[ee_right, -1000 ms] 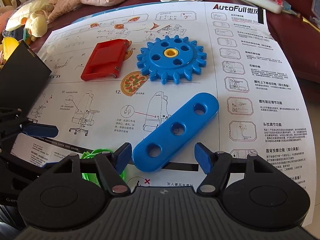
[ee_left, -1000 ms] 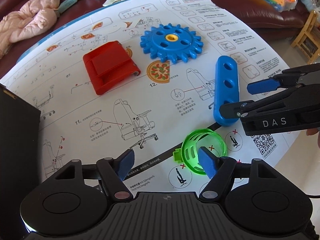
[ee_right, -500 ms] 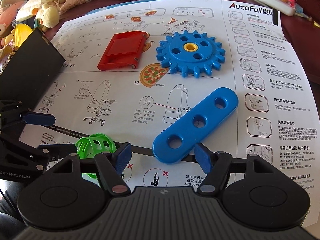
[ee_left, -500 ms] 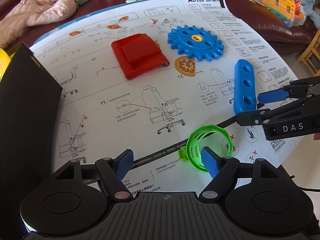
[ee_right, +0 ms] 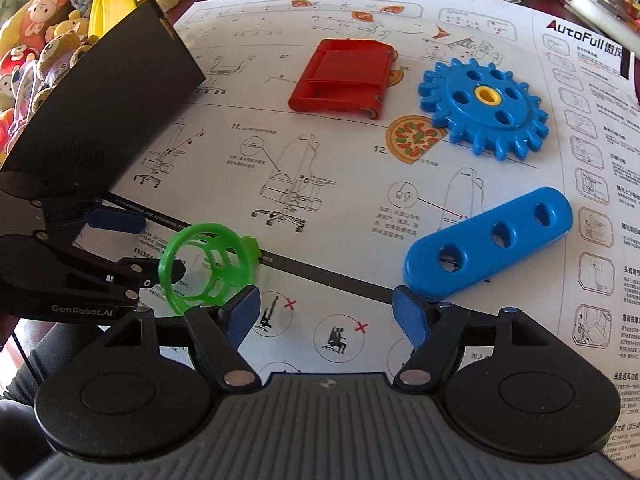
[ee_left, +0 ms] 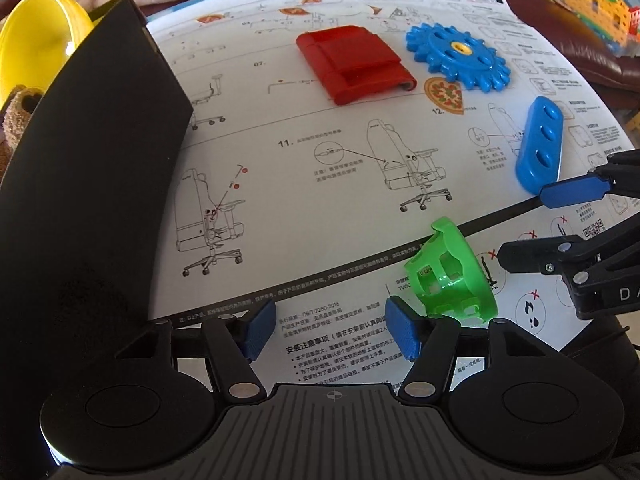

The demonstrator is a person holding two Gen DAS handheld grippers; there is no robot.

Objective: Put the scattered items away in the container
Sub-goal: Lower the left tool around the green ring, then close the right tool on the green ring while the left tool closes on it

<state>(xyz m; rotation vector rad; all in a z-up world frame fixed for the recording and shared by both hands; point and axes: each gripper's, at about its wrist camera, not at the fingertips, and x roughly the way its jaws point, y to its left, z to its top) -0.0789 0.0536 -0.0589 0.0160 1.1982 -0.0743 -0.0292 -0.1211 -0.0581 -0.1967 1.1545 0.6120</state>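
Sunlit instruction sheet [ee_left: 320,208] covers the table; the black container [ee_left: 80,180] stands at left. The left gripper [ee_left: 330,326] hangs open, empty, the green cage [ee_left: 448,272] just right of its finger. A careless closing would likely knock it rolling. At right, the right gripper [ee_right: 326,318] gapes empty near the blue bar [ee_right: 488,240].

Glossy plastic gear [ee_right: 485,109], matt paper sheet [ee_right: 336,208]

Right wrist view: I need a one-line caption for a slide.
Open right hand-held gripper hovers over the instruction sheet between a green cage piece and a blue three-hole bar.
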